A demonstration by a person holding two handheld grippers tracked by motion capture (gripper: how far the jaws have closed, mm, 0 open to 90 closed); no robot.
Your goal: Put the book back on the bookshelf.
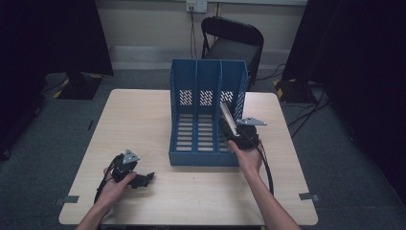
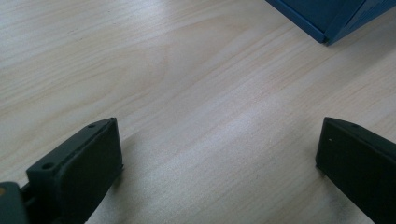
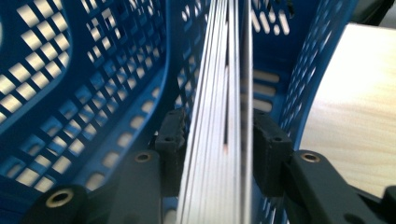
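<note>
Three open-fronted compartments make up the blue file rack (image 1: 207,112) standing on the wooden table (image 1: 143,124); into its rightmost compartment leans one stack of papers (image 3: 219,116), edge-on and tilted, clamped between the pads of the right gripper (image 3: 218,140) at the rack's front. One left gripper (image 1: 143,178) rests on bare tabletop near the rack's front left corner, its jaws spread wide on nothing. One black chair (image 1: 233,40) stands behind the table.

Thin stack of white papers (image 3: 219,154), on edge, tilted, inside blue file rack's (image 1: 191,158) rightmost compartment
</note>
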